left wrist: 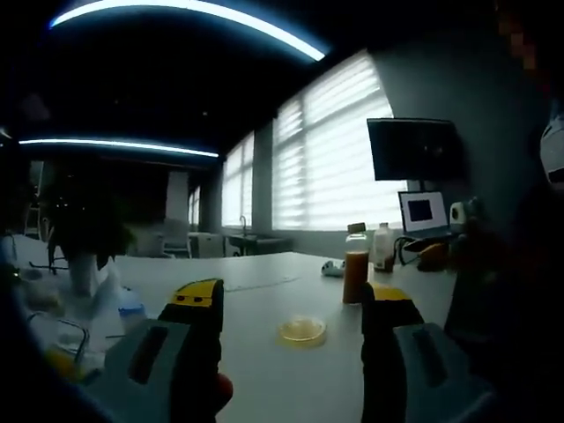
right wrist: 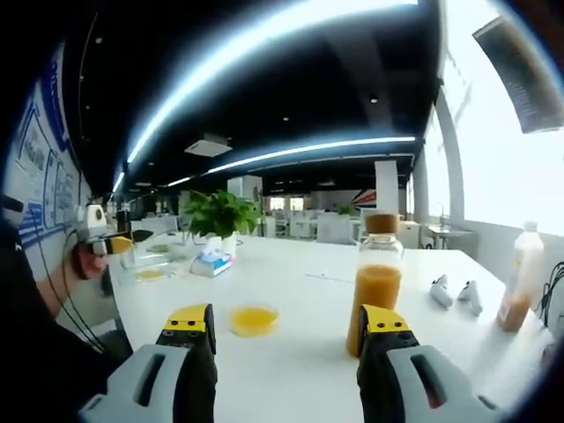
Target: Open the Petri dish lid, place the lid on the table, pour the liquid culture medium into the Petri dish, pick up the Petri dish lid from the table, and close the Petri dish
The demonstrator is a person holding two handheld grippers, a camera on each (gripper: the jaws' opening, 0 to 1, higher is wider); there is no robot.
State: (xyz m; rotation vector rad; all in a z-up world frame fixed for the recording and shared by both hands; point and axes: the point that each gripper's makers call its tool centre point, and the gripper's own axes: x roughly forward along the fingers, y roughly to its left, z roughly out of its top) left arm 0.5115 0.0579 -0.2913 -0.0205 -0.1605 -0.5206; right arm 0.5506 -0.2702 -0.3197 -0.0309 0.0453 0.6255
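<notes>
Both grippers hover above the white table (right wrist: 291, 370) with nothing between their jaws. The left gripper (left wrist: 295, 308) has its jaws set wide, and the Petri dish (left wrist: 303, 330) lies on the table in the gap between them, some way ahead. The right gripper (right wrist: 289, 324) likewise stands wide and empty. In the right gripper view the Petri dish (right wrist: 254, 319) sits just ahead of the near-left jaw tip, and the culture medium bottle (right wrist: 377, 280) stands upright to the right of the dish, close to the other jaw.

The dish shows yellow in both views. Whether its lid is on cannot be told with certainty at this range; no separate lid is seen lying on the table near the dish. The bottle holds orange liquid to roughly half its height and carries a brown cap. In the left gripper view the same bottle (left wrist: 356, 264) stands beyond and to the right of the dish, with a second bottle (left wrist: 383, 247) behind it.

Judgement: the task appears to be at its opening step, with neither dish nor bottle yet touched. The next move calls for one gripper to descend over the dish, narrow its jaws on the lid rim alone, and lift straight up so that the base stays put. The bottle beside the dish leaves little room for a careless approach.
</notes>
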